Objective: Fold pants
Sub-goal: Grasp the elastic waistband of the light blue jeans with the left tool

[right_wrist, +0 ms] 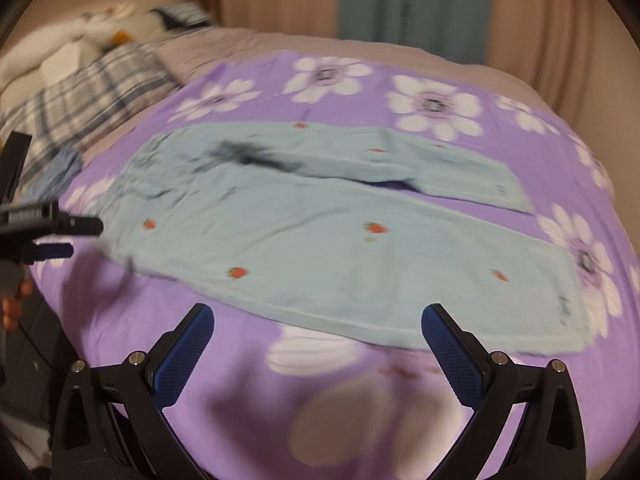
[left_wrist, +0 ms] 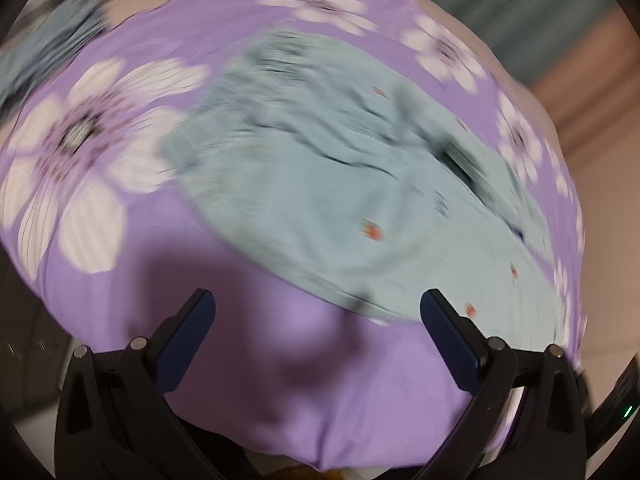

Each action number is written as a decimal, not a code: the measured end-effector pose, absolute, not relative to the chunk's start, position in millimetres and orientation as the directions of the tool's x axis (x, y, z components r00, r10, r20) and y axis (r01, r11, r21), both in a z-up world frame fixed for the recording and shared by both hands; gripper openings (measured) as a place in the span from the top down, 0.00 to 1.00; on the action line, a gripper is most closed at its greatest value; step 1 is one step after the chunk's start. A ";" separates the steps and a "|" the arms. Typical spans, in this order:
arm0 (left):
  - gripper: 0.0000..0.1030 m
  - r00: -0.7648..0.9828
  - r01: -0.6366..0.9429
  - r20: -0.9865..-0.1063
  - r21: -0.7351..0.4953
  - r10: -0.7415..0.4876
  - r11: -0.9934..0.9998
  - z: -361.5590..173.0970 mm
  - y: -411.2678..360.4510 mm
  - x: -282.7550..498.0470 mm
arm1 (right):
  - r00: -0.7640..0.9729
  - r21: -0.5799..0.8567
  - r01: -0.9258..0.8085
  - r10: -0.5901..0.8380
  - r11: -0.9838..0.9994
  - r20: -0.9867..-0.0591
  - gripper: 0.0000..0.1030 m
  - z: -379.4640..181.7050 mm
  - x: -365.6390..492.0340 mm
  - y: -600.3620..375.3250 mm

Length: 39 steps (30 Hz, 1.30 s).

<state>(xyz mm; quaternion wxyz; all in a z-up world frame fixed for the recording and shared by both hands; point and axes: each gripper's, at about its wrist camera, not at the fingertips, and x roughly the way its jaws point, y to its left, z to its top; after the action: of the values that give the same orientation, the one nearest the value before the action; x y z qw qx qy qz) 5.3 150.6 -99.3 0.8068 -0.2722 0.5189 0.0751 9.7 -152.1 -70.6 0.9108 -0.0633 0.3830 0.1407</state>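
Light blue pants (right_wrist: 320, 232) with small red strawberries lie spread flat on a purple flowered sheet (right_wrist: 440, 80), waist at the left, both legs running right. My right gripper (right_wrist: 318, 320) is open and empty, just short of the near leg's edge. My left gripper (left_wrist: 318, 308) is open and empty, hovering over the sheet beside the pants (left_wrist: 320, 200), close to their near edge; this view is blurred. The left gripper also shows in the right wrist view (right_wrist: 76, 236) at the waist end.
A plaid cloth (right_wrist: 92, 92) and a white soft toy (right_wrist: 120, 28) lie at the back left of the bed. A small blue cloth (right_wrist: 60, 176) sits by the waist. Pink and teal curtains (right_wrist: 412, 0) hang behind the bed.
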 end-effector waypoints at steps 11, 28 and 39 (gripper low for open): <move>0.18 0.618 -0.505 -0.773 -0.529 -0.143 0.682 -126.6 195.6 8.4 | 0.645 -0.178 -0.588 0.325 0.789 -0.692 0.13 -108.0 14.7 -59.3; 0.83 0.628 -0.477 -0.770 -0.498 -0.115 0.725 -134.1 231.8 41.8 | 0.636 -0.192 -0.626 0.352 0.756 -0.687 0.81 -126.3 40.5 -17.7; 0.81 0.614 -0.486 -0.786 -0.444 -0.068 0.753 -124.7 232.6 24.3 | 0.615 -0.204 -0.669 0.379 0.714 -0.691 0.86 -120.1 16.6 -11.9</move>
<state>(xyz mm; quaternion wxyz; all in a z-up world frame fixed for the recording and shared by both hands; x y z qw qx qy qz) 24.3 232.6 -124.7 0.8361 -0.3287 0.4210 0.1251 16.6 -11.9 -120.1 0.8693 -0.2280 0.3184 0.3015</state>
